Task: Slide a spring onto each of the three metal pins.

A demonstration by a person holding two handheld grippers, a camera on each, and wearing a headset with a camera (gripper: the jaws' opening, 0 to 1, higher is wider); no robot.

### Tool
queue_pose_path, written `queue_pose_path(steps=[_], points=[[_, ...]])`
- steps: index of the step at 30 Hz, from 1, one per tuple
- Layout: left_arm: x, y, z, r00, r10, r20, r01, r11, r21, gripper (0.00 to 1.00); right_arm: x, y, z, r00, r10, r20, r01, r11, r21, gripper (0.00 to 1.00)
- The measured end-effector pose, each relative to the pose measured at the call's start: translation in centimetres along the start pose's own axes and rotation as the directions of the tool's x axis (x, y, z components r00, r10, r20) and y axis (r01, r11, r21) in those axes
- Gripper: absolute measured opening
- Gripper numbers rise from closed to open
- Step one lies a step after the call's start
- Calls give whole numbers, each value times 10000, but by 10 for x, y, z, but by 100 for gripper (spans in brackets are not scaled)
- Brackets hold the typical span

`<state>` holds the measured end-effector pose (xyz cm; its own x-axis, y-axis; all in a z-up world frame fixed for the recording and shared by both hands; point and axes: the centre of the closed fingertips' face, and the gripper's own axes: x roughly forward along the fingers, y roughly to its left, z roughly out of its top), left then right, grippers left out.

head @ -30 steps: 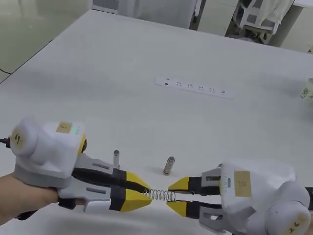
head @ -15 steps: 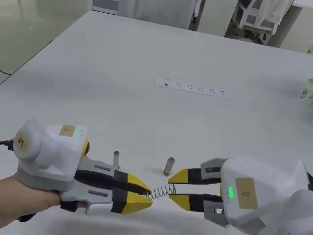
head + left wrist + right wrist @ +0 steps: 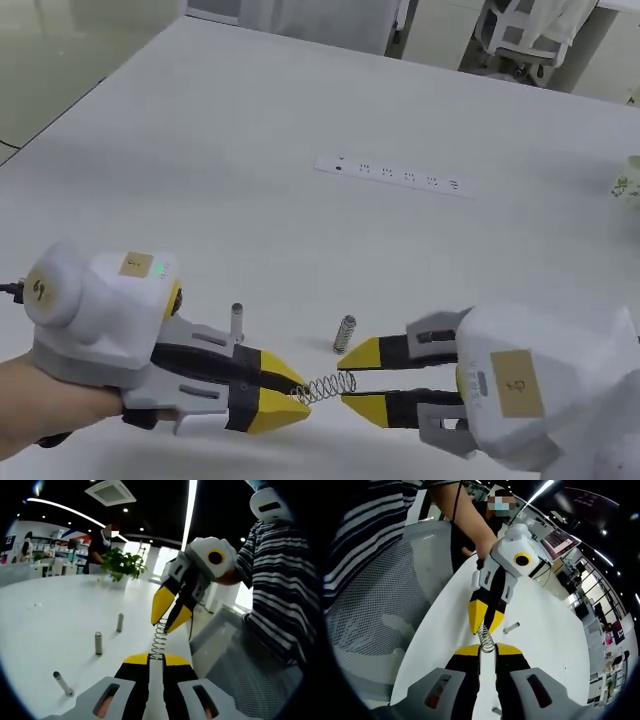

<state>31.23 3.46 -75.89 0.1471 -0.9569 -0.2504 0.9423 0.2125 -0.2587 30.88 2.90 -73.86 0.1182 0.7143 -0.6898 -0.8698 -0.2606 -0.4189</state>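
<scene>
Upper frame, table (image 3: 250,150): wide bare top, left edge slanting down from the top, power strip (image 3: 390,175) at centre
Spring (image 3: 325,386): low centre, stretched between both grippers' tips
Left gripper (image 3: 295,397): lower left, clenched on its left end
Right gripper (image 3: 345,381): lower right, jaws parted around the other end
Pins: bare pin (image 3: 237,320) and sprung pin (image 3: 345,333) just above

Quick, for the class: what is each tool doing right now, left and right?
Left tool: closed, holding one end of the spring.
Right tool: open, jaws either side of the spring's other end.
</scene>
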Motion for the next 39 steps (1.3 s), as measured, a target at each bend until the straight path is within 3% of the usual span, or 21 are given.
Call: queue_pose_path(steps=[4,7,9,14,29,39], points=[[0,-2,2,9999,-81,89,81,9999,76,1,-3,-3,11,9974,108,706,-163,9967,789,8],[0,0,4,9998,-7,176,5,9999,132,1,-3,-7,11,9970,87,771,-157,9957,917,8],[0,0,5,9998,0,185,-2,9999,130,1,-2,-7,16,9936,43,1132,-202,9900,1397,8],[1,1,6,9997,97,231,-102,9997,222,1,-1,-11,20,9893,-125,1456,-155,9817,1899,9],[2,0,10,9991,258,350,-273,9987,428,1,3,-20,34,9806,-827,1778,427,9750,2182,9],[-1,1,9,9989,338,335,-355,9980,523,1,6,-22,40,9756,-971,1968,503,9719,2301,8]])
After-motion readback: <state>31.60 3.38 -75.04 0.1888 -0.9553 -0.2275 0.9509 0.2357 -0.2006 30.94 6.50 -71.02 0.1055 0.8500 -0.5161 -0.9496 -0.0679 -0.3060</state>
